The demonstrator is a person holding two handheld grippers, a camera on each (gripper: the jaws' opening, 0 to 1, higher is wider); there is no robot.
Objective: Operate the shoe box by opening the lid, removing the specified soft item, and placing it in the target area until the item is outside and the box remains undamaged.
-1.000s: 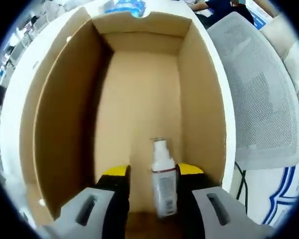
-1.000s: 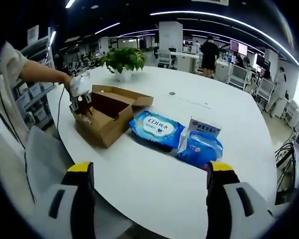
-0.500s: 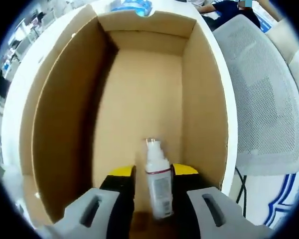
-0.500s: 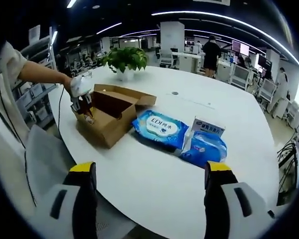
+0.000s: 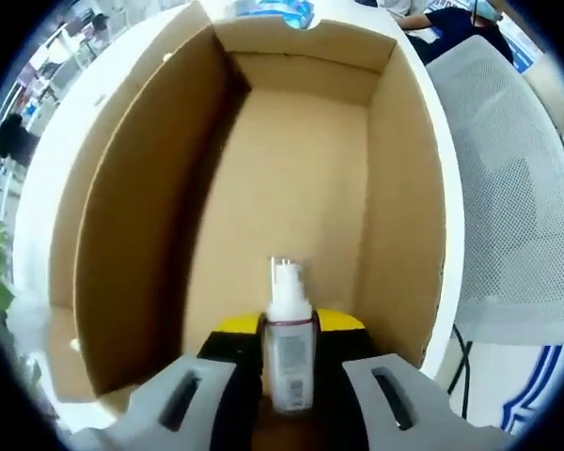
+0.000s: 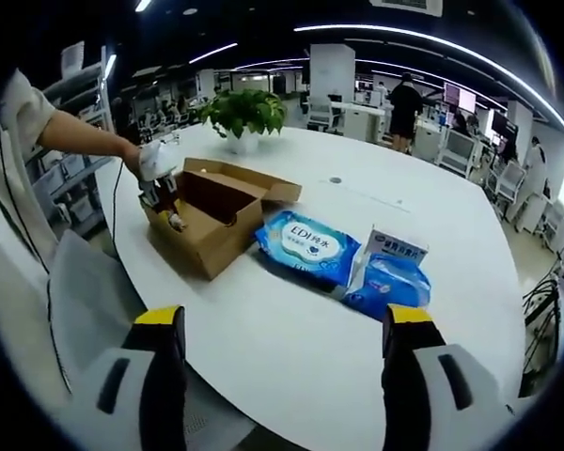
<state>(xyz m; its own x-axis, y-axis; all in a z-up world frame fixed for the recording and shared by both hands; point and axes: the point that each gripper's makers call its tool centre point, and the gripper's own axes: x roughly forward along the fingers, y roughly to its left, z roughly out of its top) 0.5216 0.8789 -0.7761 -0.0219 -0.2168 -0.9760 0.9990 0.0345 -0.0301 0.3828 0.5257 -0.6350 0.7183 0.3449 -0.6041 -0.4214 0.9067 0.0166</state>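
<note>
1. In the left gripper view, the open cardboard box (image 5: 291,188) shows its brown floor and walls, with nothing lying on the floor farther in.
2. The left gripper (image 5: 289,338) reaches into the near end of the box, its yellow-tipped jaws closed tight against both sides of a small spray bottle (image 5: 289,348).
3. The bottle stands upright between the jaws, white nozzle on top and a red band around its neck; whether its base touches the box floor cannot be told.
4. To the right of the box, a white mesh chair (image 5: 517,197) stands beside the white table (image 5: 451,235).
5. In the right gripper view, a person's sleeve (image 6: 23,122) and arm reach in from the left toward the box (image 6: 216,221), holding the left gripper (image 6: 162,195) at its near-left end.
6. The bottle (image 6: 177,222) shows as a small pale spot just below that gripper, at the box edge.
7. The box lid is folded open, and a potted plant (image 6: 240,113) stands behind it on the table (image 6: 291,319).
8. Right of the box lie two blue wet-wipe packs (image 6: 343,263), with a small white carton (image 6: 397,246) resting on them.
9. The right gripper (image 6: 284,343) hangs above the near table edge, jaws spread wide apart and holding nothing.
</note>
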